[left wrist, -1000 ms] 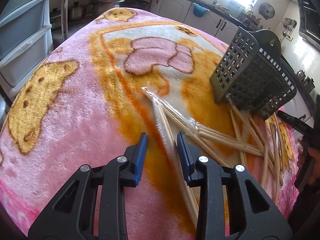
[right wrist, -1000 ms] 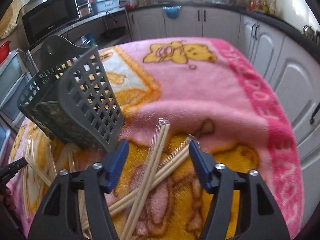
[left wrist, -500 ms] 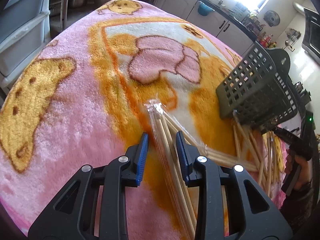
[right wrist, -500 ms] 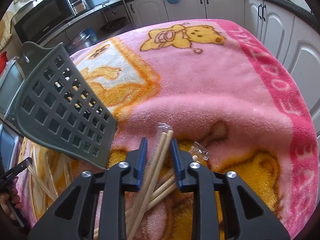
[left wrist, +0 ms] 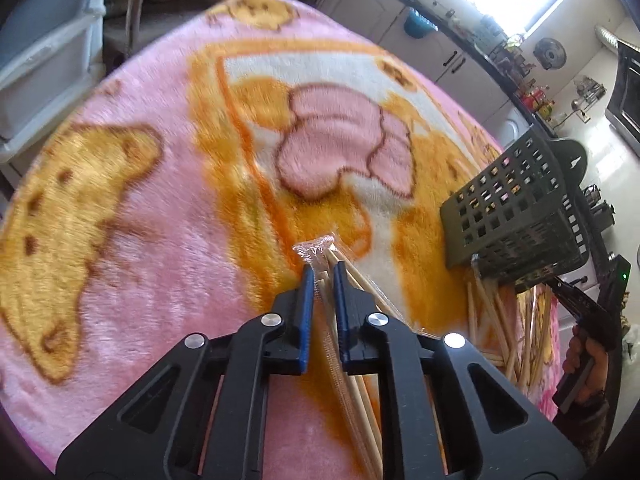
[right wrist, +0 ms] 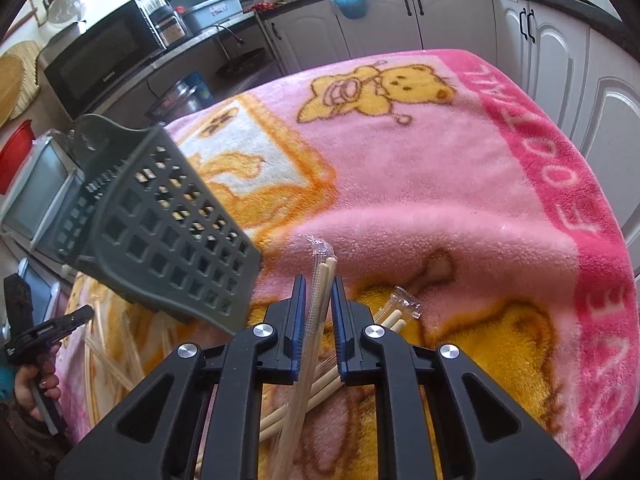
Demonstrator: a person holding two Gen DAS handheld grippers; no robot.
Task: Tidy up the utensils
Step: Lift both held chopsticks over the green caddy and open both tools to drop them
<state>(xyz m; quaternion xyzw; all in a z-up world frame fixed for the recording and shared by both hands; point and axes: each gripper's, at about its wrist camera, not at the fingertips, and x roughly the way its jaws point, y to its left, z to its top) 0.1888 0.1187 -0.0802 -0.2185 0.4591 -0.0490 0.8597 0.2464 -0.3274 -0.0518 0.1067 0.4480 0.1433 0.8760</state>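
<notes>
My left gripper (left wrist: pixel 321 270) is shut on a plastic-wrapped pair of wooden chopsticks (left wrist: pixel 325 255), lifted a little above the pink blanket. My right gripper (right wrist: pixel 317 286) is shut on another wrapped chopstick pair (right wrist: pixel 322 270). A dark grey slotted utensil basket (left wrist: pixel 516 220) lies tipped on its side right of the left gripper; in the right wrist view the basket (right wrist: pixel 160 224) lies to the left. Several loose chopsticks (left wrist: pixel 500 320) lie spilled below the basket's mouth. More wrapped chopsticks (right wrist: pixel 396 312) lie under the right gripper.
A pink and orange teddy-bear blanket (left wrist: pixel 160 200) covers the table; its right edge (right wrist: pixel 592 216) drops toward white cabinets. Plastic drawers (left wrist: pixel 44 52) stand at the far left. A microwave (right wrist: pixel 100 64) sits on the counter behind.
Both grippers have closed from open onto a wrapped chopstick pair each. The left gripper has moved forward along its pair and begun to lift it.
</notes>
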